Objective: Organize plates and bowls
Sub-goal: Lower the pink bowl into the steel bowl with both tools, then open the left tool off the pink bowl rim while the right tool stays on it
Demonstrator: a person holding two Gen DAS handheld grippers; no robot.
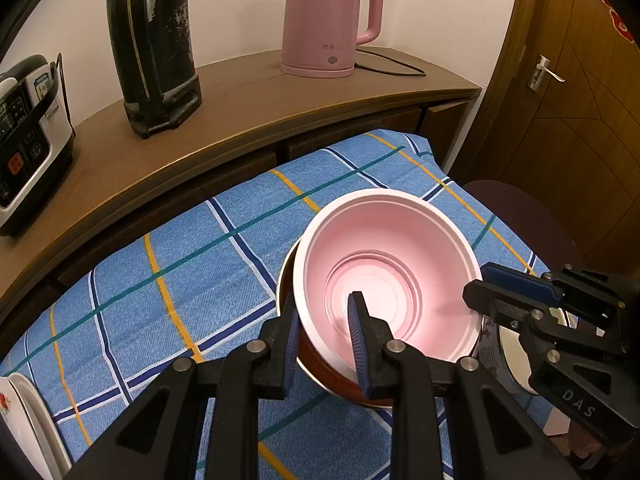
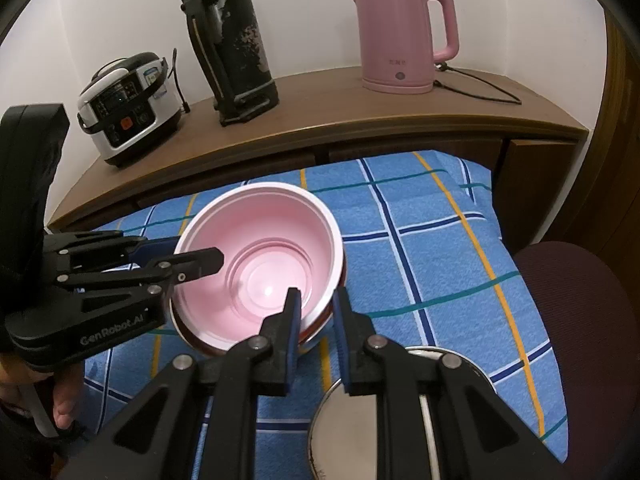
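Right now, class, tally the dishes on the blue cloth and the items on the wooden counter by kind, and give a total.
Bowls: 3 (pink bowl, red-brown bowl under it, metal-rimmed bowl)
Plates: 1 (floral plate)
Counter items: 3 (pink kettle, black flask, rice cooker)
Total: 7

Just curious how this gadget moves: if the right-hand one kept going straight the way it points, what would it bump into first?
Most likely the pink bowl. The right gripper already has its fingers on either side of the bowl's near rim, one inside and one outside, so going on would push into that wall, or the red-brown bowl nested beneath. Depth is uncertain.
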